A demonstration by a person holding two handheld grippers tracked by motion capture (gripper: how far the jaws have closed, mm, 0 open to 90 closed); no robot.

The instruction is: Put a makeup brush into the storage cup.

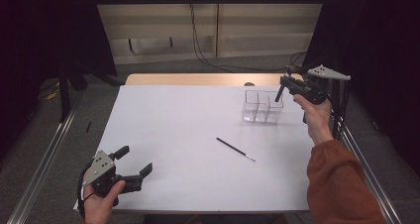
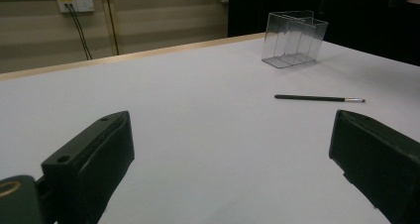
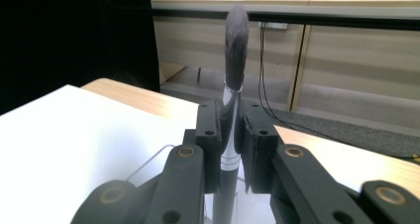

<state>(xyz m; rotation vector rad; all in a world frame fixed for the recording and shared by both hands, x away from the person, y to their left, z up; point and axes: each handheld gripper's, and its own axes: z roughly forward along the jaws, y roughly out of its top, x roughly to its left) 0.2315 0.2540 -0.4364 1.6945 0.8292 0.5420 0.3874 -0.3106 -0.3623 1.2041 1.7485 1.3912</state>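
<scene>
**Makeup brush held upright over the clear organiser**

The dark-bristled makeup brush with a silver ferrule and dark handle (image 3: pixel 233 80) is clamped in the right tongs (image 3: pixel 232 135), bristles up, at the far right of the white table (image 1: pixel 188 135), with its handle end over the clear plastic three-compartment box (image 1: pixel 262 106); which compartment cannot be told. The jaws press on the metal ferrule, a stiff part that looks a sound place to grip, though smooth metal could slip. The brush appears light and rigid, its bristle head soft and easily crushed, so that end is best left untouched. The left tongs (image 1: pixel 132 165) rest wide open and empty at the near left corner. A thin black brush with a fine pale tip (image 1: pixel 235 149) lies flat mid-table, well apart from both; it would need a low pinch on its handle.
</scene>
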